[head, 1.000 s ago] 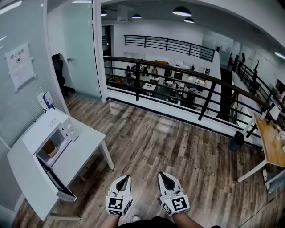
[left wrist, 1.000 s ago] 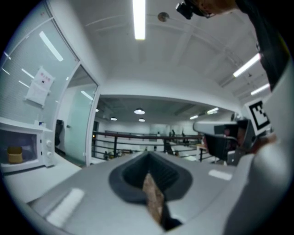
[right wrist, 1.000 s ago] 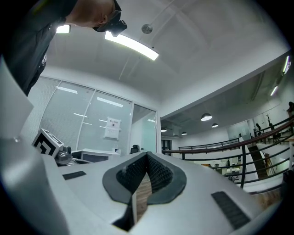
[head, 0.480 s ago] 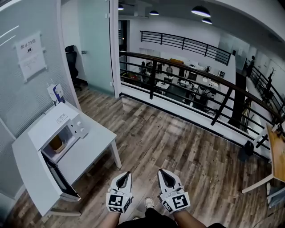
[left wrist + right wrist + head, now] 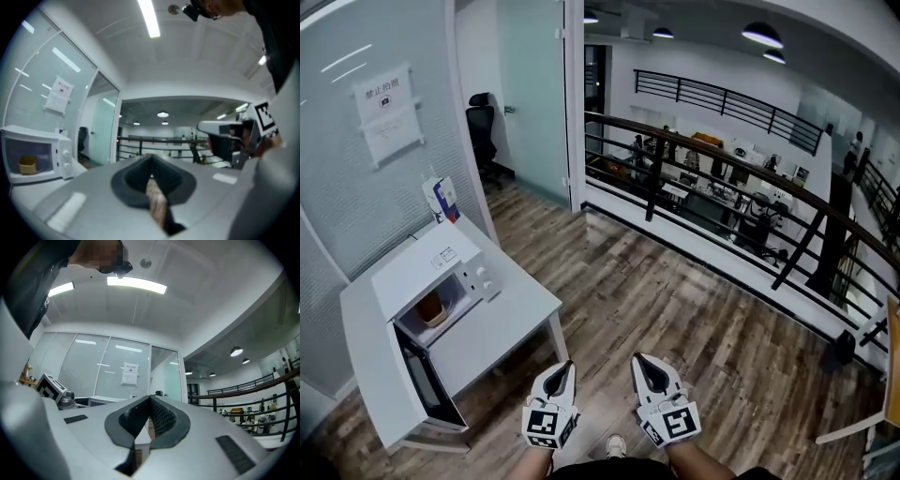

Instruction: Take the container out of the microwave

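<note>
A small tan container (image 5: 432,307) sits inside the open white microwave (image 5: 431,267) on the tabletop (image 5: 508,314). It looks boxy, maybe paper. The left claw (image 5: 567,370) and right claw (image 5: 639,363) are squeezed closed, holding nothing, well away from it.

One microwave (image 5: 427,272), one container (image 5: 431,307), one table (image 5: 502,323), two claws (image 5: 569,365) (image 5: 638,358)

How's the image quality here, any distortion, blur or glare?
Head view: strong fisheye, the railing bows, yet the microwave is sharp. Left gripper view: near jaws soft, corners dark, the container readable. Right gripper view: the ceiling light blows out white, jaws fairly crisp.
</note>
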Motion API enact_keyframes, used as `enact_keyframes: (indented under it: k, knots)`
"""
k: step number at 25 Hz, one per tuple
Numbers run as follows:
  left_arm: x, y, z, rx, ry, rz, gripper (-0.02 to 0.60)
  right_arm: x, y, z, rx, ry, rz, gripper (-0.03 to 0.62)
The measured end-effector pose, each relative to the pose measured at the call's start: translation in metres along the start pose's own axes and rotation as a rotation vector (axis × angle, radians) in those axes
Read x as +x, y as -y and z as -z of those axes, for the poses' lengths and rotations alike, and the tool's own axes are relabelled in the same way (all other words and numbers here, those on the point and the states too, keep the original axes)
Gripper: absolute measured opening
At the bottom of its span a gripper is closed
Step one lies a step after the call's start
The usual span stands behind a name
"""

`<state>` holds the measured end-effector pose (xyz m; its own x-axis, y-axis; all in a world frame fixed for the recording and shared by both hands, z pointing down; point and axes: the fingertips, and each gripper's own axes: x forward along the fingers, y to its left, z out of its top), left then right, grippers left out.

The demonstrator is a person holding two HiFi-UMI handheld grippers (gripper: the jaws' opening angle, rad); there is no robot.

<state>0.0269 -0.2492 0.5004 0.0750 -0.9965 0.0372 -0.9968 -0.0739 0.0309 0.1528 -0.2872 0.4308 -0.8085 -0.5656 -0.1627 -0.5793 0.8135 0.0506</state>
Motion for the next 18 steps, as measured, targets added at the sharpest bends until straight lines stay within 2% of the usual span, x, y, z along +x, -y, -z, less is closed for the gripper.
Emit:
enact_keyframes:
  k: [7, 12, 18]
  knots:
    - [0.020, -0.017, 0.006, 0.000, -0.025, -0.109, 0.005, 0.031, 0.020, 0.015, 0.031, -0.014, -0.107, -0.002]
    - [0.018, -0.035, 0.004, -0.010, -0.038, -0.188, 0.005, 0.057, 0.008, 0.021, 0.028, -0.037, -0.217, -0.002]
    - [0.017, -0.080, 0.013, -0.071, -0.060, -0.275, 0.005, 0.104, -0.001, 0.032, 0.048, -0.037, -0.254, -0.002]
